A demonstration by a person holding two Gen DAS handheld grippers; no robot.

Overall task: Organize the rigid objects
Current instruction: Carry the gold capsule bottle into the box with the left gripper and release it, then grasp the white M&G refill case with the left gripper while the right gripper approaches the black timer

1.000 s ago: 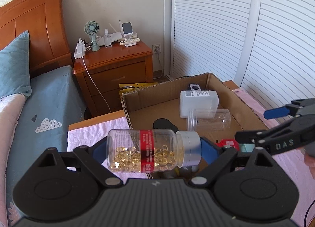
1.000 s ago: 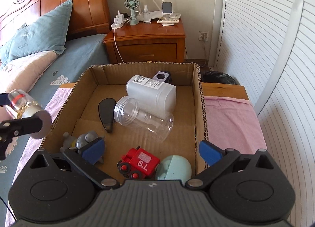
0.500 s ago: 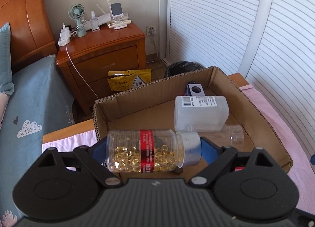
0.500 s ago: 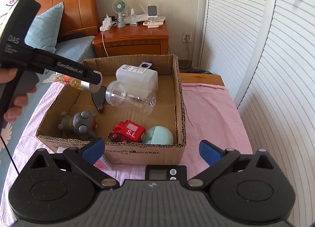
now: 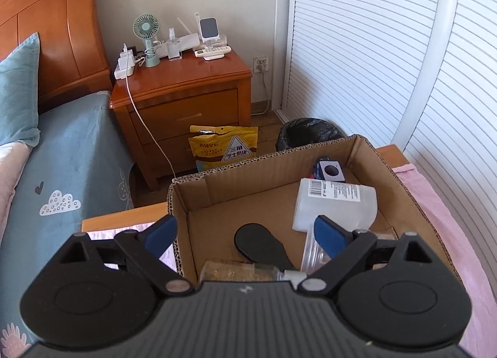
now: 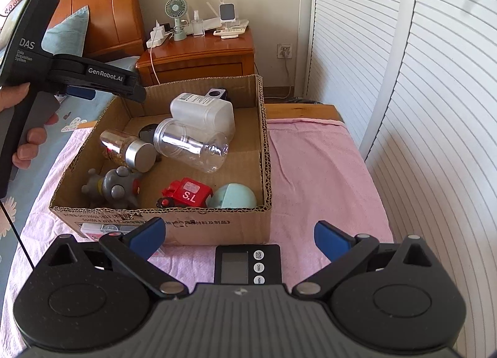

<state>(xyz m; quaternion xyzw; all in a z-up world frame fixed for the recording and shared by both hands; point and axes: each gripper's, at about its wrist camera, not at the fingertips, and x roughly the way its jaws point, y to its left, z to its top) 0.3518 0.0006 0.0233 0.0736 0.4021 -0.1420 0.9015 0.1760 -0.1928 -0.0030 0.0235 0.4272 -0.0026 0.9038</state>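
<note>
Inside the cardboard box (image 6: 264, 140), at its left side — the capsule bottle (image 6: 127, 148) lies tilted against the clear jar (image 6: 189, 145).
Above the box's left wall, the left gripper (image 5: 245, 233) hangs with jaws wide and empty — the right gripper (image 6: 239, 233), near the timer (image 6: 247, 263), also spread.

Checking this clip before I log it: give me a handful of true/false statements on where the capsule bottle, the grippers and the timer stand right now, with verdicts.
1. The capsule bottle lies inside the box. True.
2. The left gripper is shut on the bottle. False: its jaws are open and hold nothing.
3. The right gripper is open and holds nothing. True.
4. The timer lies inside the box. False: it lies on the pink cloth, in front of the box.
5. The red truck sits beside the ball at the box's near wall. True.
</note>
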